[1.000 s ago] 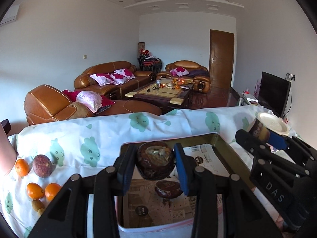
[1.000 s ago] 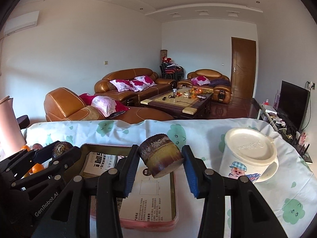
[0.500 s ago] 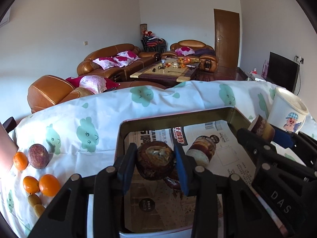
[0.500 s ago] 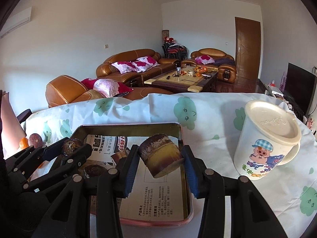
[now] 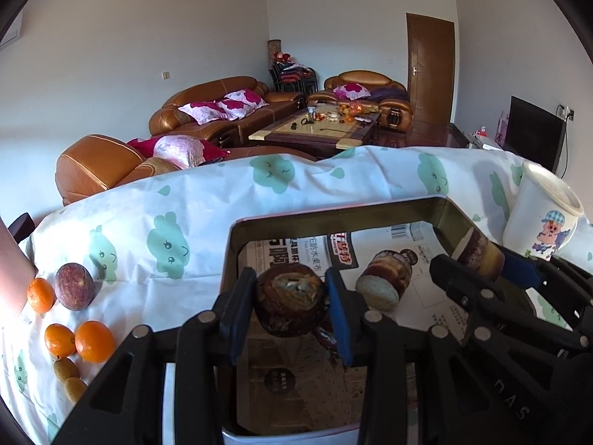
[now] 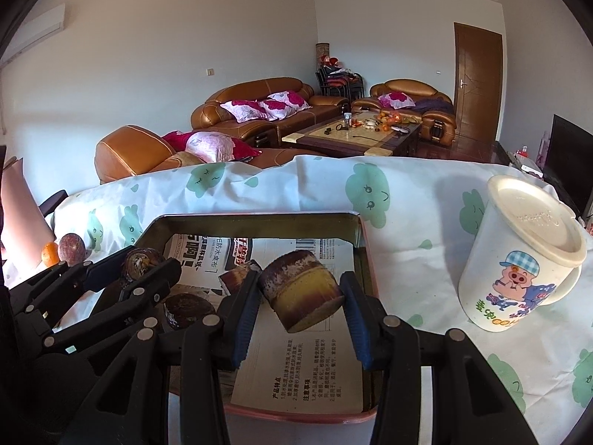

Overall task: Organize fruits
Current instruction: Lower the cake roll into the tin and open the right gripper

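My left gripper [image 5: 291,291] is shut on a dark brown, round fruit chunk [image 5: 289,306] and hangs over the near left part of a metal tray [image 5: 333,218] lined with newspaper. My right gripper [image 6: 300,296] is shut on a brown and yellow cylindrical chunk [image 6: 302,298] over the tray's [image 6: 259,217] right half. Another cut chunk [image 5: 385,283] lies on the paper between the two grippers. A dark piece [image 6: 187,309] lies under the left gripper [image 6: 142,265]. The left wrist view shows the right gripper [image 5: 478,259] at the tray's right wall.
Oranges [image 5: 94,341], a purple passion fruit [image 5: 74,285] and small yellowish fruits [image 5: 66,369] lie on the cloth left of the tray. A lidded white mug [image 6: 519,256] with a cartoon pig stands to the tray's right. Sofas and a coffee table lie beyond the far table edge.
Both grippers have sunk and tipped downward over the tray, each still holding its chunk. More of the tray floor and the chunk lying in it have come into view.
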A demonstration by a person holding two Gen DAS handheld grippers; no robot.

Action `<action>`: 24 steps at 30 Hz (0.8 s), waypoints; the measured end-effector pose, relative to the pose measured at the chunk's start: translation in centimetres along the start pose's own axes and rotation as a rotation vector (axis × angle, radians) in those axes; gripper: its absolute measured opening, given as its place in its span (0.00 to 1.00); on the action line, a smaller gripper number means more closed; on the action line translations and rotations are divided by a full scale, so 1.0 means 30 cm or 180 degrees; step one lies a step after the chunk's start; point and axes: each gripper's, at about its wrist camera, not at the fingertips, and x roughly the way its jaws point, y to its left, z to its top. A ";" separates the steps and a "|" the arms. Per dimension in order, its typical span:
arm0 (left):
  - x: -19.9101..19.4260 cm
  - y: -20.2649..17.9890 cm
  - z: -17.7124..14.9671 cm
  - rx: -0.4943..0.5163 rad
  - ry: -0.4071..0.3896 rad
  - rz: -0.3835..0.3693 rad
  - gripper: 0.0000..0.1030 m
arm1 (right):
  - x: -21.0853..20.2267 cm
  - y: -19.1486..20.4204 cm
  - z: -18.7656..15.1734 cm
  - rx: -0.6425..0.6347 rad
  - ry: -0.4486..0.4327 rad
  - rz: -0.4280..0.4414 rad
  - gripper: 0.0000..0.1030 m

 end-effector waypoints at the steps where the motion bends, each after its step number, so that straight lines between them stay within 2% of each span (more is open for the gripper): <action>1: 0.000 0.003 0.000 -0.0013 0.0000 -0.0002 0.39 | 0.000 0.002 0.001 -0.0003 -0.0001 0.0014 0.45; 5: -0.005 0.007 -0.002 -0.0019 -0.0009 0.0001 0.39 | -0.004 0.002 0.000 -0.0003 -0.0022 0.0063 0.45; 11: 0.000 0.014 -0.002 -0.0047 0.0059 -0.0021 0.39 | 0.018 -0.019 0.000 0.0129 0.0087 0.0316 0.45; 14: -0.006 0.020 -0.004 -0.0059 0.0083 -0.0006 0.41 | 0.029 -0.023 -0.003 0.0192 0.0162 0.0392 0.45; 16: -0.010 0.023 -0.004 -0.0068 0.0083 0.0029 0.47 | 0.024 -0.019 -0.001 0.0176 0.0148 0.0397 0.45; 20: -0.027 0.037 -0.001 -0.0123 0.0083 -0.0005 0.50 | 0.024 -0.031 0.000 0.0271 0.0170 0.0533 0.45; 24: -0.073 0.055 0.003 -0.0174 -0.0095 0.0292 0.73 | 0.013 -0.042 0.005 0.0342 0.0127 0.0711 0.47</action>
